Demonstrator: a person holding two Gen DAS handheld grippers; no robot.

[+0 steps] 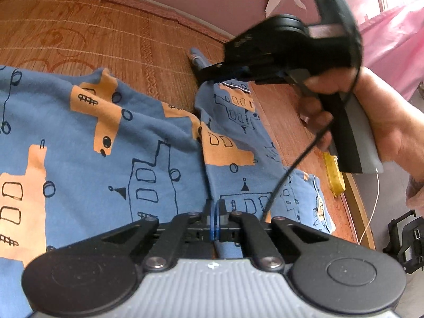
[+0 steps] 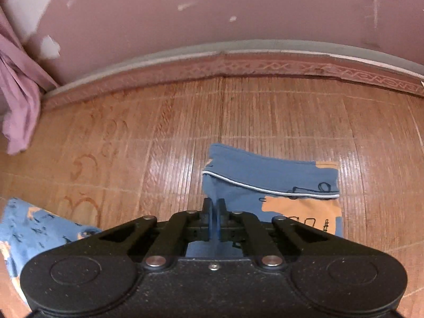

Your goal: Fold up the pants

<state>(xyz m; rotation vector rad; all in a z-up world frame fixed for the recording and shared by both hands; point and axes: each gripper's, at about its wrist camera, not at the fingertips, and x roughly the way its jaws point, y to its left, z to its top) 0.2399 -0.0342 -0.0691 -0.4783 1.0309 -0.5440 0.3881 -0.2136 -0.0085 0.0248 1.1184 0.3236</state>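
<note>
A woven bamboo mat [image 1: 111, 39] with a reddish scroll pattern covers the bed, backed by a mauve wall [image 2: 212, 13] whose paint is flaking in pale patches. A pink curtain [image 2: 18, 100] hangs at the left of the right wrist view.

The pants [image 1: 148, 143], blue cotton printed with orange blocks and black line-drawn houses, lie spread across the mat. In the left wrist view they fill the left and centre, rumpled, with a raised crease running up the middle.

The left gripper [image 1: 215, 209] has its jaws pressed together on a fold of this blue fabric, which shows between and just under the fingertips.

The right gripper [image 1: 209, 73], held in a person's hand [image 1: 371, 111], is raised over the far part of the garment in the left wrist view; its fingers are closed and a strip of the pants' cloth with a white piped edge lifts up to them. In its own view the jaws are shut with blue fabric between them, and the pants' hem with its white piping [image 2: 270, 188] lies just ahead on the mat.

A yellow object [image 1: 335, 175] lies at the bed's edge, near the hand.
</note>
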